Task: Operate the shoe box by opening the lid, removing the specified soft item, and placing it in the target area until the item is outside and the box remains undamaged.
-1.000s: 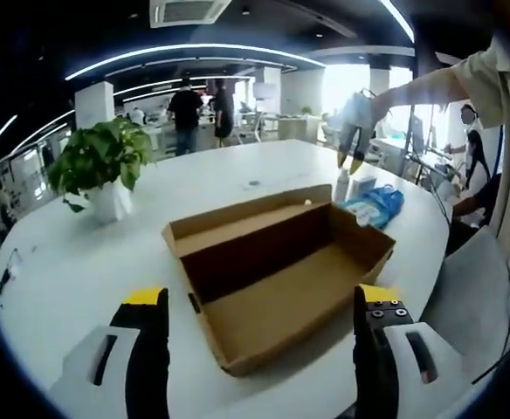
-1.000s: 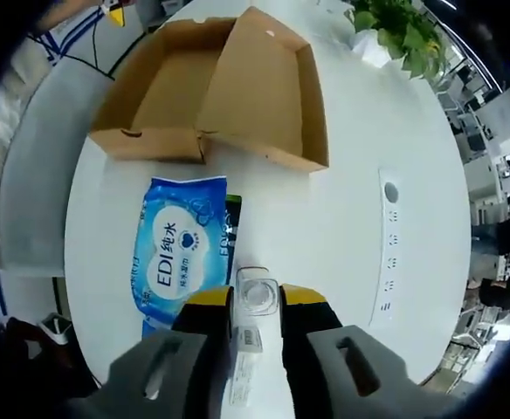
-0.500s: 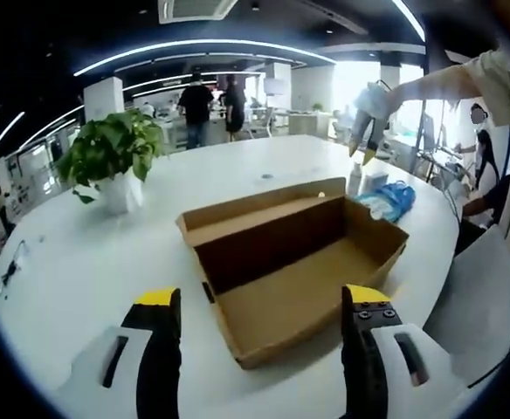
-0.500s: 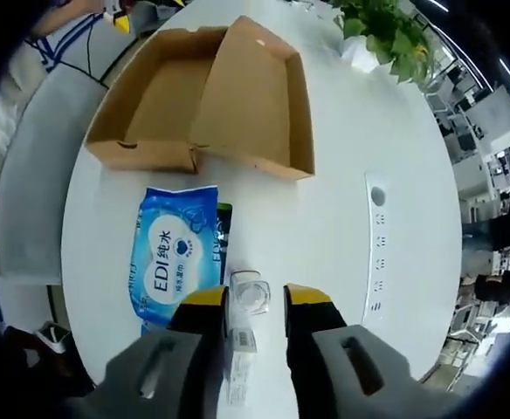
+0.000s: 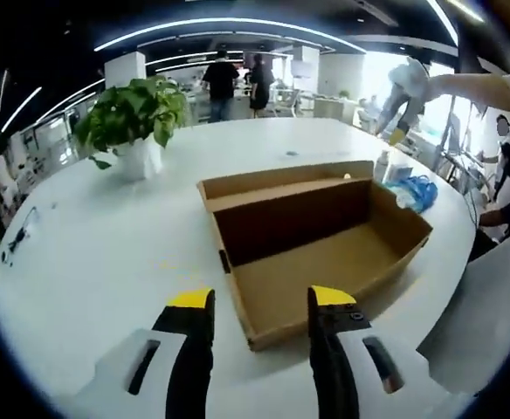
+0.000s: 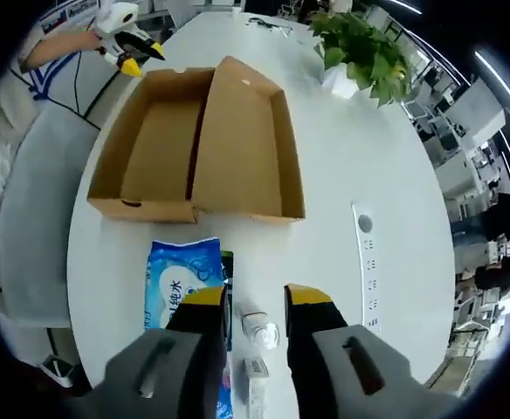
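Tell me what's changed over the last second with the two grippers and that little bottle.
The right gripper let go of the small clear bottle: its jaws, shut on it a second ago, opened and drew up and away. The left gripper narrowed its jaws, still holding nothing. The bottle, the blue wipes pack, the open cardboard box and the potted plant stayed put on the white table.

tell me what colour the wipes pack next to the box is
Blue with a white label panel; the wipes pack shows best in the right gripper view.

white table [image 6: 342, 175], open box [image 6: 203, 148], wipes pack [image 6: 178, 284], sm. bottle [image 6: 259, 332], potted plant [image 5: 133, 118]
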Demonstrator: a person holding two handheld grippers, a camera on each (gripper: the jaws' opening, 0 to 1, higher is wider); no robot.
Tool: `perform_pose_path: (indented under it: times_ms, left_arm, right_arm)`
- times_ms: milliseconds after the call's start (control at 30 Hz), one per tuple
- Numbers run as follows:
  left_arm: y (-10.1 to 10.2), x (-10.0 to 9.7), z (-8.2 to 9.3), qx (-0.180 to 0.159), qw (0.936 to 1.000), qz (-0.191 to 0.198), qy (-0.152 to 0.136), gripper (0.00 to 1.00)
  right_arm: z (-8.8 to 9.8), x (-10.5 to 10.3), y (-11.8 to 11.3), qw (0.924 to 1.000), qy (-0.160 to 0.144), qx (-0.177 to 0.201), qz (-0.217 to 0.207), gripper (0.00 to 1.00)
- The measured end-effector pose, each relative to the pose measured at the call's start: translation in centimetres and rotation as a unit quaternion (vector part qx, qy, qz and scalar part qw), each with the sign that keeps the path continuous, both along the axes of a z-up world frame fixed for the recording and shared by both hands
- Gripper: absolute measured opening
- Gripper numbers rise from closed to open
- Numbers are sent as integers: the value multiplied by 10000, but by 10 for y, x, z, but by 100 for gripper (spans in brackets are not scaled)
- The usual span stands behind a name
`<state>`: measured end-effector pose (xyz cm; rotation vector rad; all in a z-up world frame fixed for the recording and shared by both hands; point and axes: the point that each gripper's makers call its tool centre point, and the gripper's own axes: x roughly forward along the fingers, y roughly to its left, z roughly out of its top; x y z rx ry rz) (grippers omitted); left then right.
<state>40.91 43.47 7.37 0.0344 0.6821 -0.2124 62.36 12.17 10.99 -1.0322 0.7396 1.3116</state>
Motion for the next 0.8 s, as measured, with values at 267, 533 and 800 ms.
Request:
perform_pose_path:
  times_ms: [267, 533, 800]
  left_arm:
    - [4, -2, -5, 20, 9999, 92, 145, 28]
    - [6, -4, -8, 4, 9995, 195, 255, 22]
    - [8, -8, -15, -47, 9983, 363, 446, 16]
  right_arm:
    - [-5, 4, 24, 9956, 115, 488, -796, 21]
    - [-21, 11, 45, 9878, 178, 700, -1381, 21]
    - [-35, 26, 58, 9684, 349, 1031, -2243, 21]
